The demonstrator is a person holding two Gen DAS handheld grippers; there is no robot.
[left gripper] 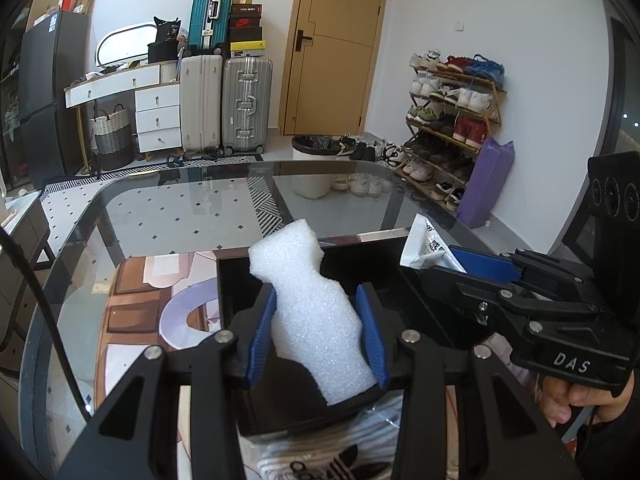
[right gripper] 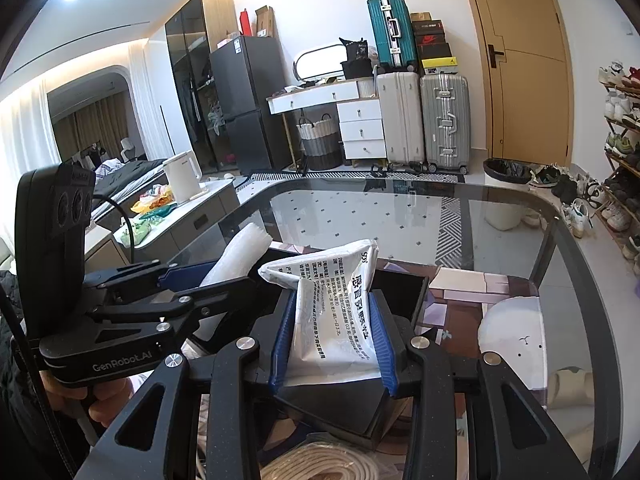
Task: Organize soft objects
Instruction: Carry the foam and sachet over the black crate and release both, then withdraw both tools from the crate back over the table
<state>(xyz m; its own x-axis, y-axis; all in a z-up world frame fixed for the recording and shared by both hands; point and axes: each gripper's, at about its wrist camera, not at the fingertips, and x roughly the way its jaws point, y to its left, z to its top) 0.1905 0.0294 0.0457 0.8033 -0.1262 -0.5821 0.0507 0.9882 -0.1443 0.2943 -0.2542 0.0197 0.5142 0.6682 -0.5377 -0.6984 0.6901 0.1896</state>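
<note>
A lived-in room with stacked suitcases, a tan door and a loaded shoe rack lies beyond a glass-topped bench, whose near part carries a printed mat. On that mat, directly ahead of and beneath both claws, sits an open black box; its dark interior shows around the claw tips, and what lies inside it I cannot tell. The left claw is clenched on a white foam piece, its blue pads pressing the foam's narrower lower half while the wider upper end sticks up past the fingertips, above the box opening. To its right, the right claw grips a white printed pouch between its blue pads; the pouch stands upright and crumpled, its top folded over above the fingertips, also over the box. Below the left claw, nearest the camera, lies a clear bag with white striped fabric and a black logo. Below the right claw a coil of pale rope shows at the frame's bottom edge. Right of the right claw a white rounded object rests on the mat.
</note>
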